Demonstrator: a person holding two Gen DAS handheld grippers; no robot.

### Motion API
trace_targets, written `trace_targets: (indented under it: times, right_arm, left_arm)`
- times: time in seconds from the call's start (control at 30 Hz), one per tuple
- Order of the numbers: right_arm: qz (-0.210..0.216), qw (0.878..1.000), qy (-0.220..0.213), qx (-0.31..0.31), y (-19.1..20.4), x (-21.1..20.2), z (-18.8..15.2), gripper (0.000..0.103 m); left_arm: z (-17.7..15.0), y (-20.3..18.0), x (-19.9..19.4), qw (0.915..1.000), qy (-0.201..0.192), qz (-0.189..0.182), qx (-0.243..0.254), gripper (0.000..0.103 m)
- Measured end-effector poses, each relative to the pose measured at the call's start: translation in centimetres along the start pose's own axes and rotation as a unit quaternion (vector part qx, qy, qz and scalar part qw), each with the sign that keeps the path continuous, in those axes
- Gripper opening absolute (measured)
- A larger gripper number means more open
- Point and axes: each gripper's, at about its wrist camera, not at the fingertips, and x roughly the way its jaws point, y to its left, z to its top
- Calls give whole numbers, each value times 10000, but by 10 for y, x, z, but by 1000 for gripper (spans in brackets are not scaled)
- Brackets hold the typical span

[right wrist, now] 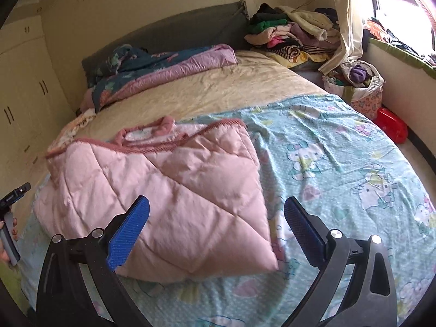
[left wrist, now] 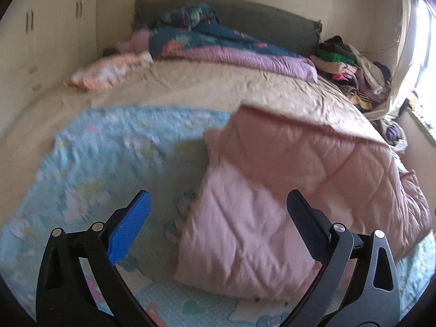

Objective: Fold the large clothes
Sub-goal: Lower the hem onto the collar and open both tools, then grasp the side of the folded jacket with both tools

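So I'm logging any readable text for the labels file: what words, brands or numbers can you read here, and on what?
None can be read.
The blue sheet shows only cartoon cats, no legible words.
The pink quilt has no writing.
The clothes pile is too small and blurred to tell.

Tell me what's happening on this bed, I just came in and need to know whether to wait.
A person is folding laundry with a handheld gripper in each hand. A pink quilted blanket lies folded on a light blue cartoon-print sheet spread over the bed. Both the left gripper and the right gripper hang open above it, holding nothing. More clothes are piled at the bed's far corner.
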Motion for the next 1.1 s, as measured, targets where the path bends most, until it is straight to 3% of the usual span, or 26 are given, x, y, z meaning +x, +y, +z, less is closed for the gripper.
trace_targets:
  times: [0.23, 0.47, 0.53, 0.6, 0.63, 0.7, 0.73, 0.77, 0.8, 0.87, 0.97, 1.1]
  right_arm:
    - [-22, 9990, 404, -214, -2, 29, -3, 99]
    - [-97, 9978, 394, -524, 3, 45, -1, 98]
    - [-171, 9975, 421, -539, 4, 50, 1, 97]
    - [-190, 9972, 391, -602, 7, 53, 2, 96]
    - [-149, 9970, 406, -637, 9, 56, 2, 88]
    - [-197, 9969, 419, -643, 10, 60, 3, 83]
    - [-191, 9967, 432, -655, 11, 62, 3, 75]
    - [-184, 9967, 416, -678, 12, 62, 4, 62]
    - [-170, 9966, 388, -712, 14, 61, 4, 56]
    - [-115, 9959, 149, -886, 21, 53, 7, 34]
    - [-70, 9942, -315, -1023, 31, 34, 19, 23]
    - [186, 9912, -967, -879, 33, 10, 46, 19]
  left_arm:
    - [-31, 3, 26, 9989, 430, -23, 172, 93]
    - [-42, -5, 31, 9986, 460, -91, 242, 93]
    - [-41, -8, 32, 9986, 445, -84, 278, 90]
    - [-40, -10, 32, 9985, 426, -92, 318, 74]
    - [-39, -11, 31, 9987, 384, -11, 342, 70]
    - [-38, -12, 32, 9987, 373, -1, 341, 52]
    - [-38, -12, 31, 9988, 351, 25, 350, 47]
    - [-37, -14, 30, 9986, 297, 110, 415, 31]
    - [-36, -14, 28, 9988, 263, 81, 415, 23]
    - [-33, -14, 23, 9993, 180, -28, 340, 16]
    - [-23, -14, 9, 9994, -133, -127, 282, 14]
    - [-2, -13, -10, 9978, -583, -321, 36, 13]
